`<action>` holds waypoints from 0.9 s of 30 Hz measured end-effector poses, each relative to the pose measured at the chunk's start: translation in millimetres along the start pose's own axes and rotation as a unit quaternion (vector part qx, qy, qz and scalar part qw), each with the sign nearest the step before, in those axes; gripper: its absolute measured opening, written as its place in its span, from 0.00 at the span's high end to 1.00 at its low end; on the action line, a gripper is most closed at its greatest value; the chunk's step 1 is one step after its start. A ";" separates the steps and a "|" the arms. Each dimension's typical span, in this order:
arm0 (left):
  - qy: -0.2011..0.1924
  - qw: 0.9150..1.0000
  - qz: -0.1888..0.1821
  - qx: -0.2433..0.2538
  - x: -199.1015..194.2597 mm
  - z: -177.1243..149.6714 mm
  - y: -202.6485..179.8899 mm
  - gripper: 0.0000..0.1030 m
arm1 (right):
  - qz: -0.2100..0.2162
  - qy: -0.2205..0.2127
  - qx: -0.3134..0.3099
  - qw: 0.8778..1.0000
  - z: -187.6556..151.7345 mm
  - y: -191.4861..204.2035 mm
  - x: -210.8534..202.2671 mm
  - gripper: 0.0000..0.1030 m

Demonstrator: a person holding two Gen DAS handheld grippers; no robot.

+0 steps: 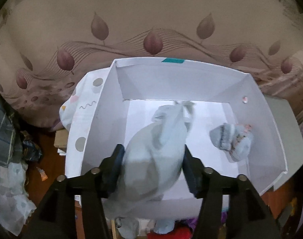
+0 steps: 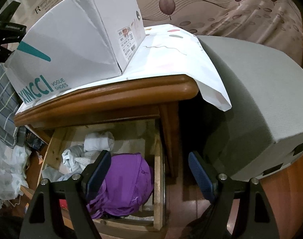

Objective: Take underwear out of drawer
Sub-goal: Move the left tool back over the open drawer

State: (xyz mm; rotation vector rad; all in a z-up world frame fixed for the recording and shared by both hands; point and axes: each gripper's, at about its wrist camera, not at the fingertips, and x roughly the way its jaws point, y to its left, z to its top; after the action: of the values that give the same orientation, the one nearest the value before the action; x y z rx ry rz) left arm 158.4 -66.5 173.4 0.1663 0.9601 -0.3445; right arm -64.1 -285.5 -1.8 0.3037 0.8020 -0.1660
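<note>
The left gripper (image 1: 153,159) is standing spread around the pale underwear (image 1: 157,151), which is hanging lengthwise between its pads over the white box (image 1: 271,119), releasing.

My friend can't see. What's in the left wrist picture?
A pale blue garment hangs between the left gripper's open jaws, over a white box. A small bundle already lies inside the box.

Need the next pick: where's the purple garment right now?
Right wrist view: the purple garment lies in the open wooden drawer under the nightstand top, right of the pale clothes, just past the right gripper.
</note>
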 end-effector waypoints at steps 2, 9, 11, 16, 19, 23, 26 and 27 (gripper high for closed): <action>-0.012 1.000 -0.001 0.008 -11.5 -3.0 -1.7 0.43 | -0.002 -0.002 0.000 1.000 0.1 -0.9 -1.0 0.20; -0.056 0.998 -0.018 0.027 -72.2 -24.3 2.8 0.34 | 0.001 0.000 0.006 1.000 -0.2 -3.1 -1.2 0.20; -0.063 0.997 -0.021 0.038 -84.7 -32.0 2.8 0.30 | 0.000 -0.002 0.004 1.000 0.2 -2.5 -1.2 0.20; -0.045 0.994 -0.048 0.085 -105.1 -72.8 -0.8 0.25 | -0.002 -0.002 0.007 1.000 0.4 -3.2 -1.8 0.20; -0.013 0.992 -0.070 0.107 -96.1 -101.9 -4.3 0.23 | -0.004 -0.004 0.012 1.000 0.8 -5.9 -2.8 0.20; 0.048 0.989 -0.090 0.108 -60.5 -135.0 -4.2 0.22 | -0.007 -0.004 0.019 1.000 0.5 -8.1 -3.9 0.20; 0.110 0.985 -0.099 0.088 -14.2 -159.7 -0.9 0.22 | -0.011 -0.005 0.018 1.000 0.9 -8.5 -4.1 0.20; 0.128 0.983 -0.100 0.082 0.4 -167.3 0.3 0.23 | -0.011 -0.005 0.018 1.000 0.9 -8.6 -4.1 0.20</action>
State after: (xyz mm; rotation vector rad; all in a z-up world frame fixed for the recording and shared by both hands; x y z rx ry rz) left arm 29.6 -17.9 78.3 0.2703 1.2071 -0.5977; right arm -68.5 -293.7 0.0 0.3284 0.7932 -0.2023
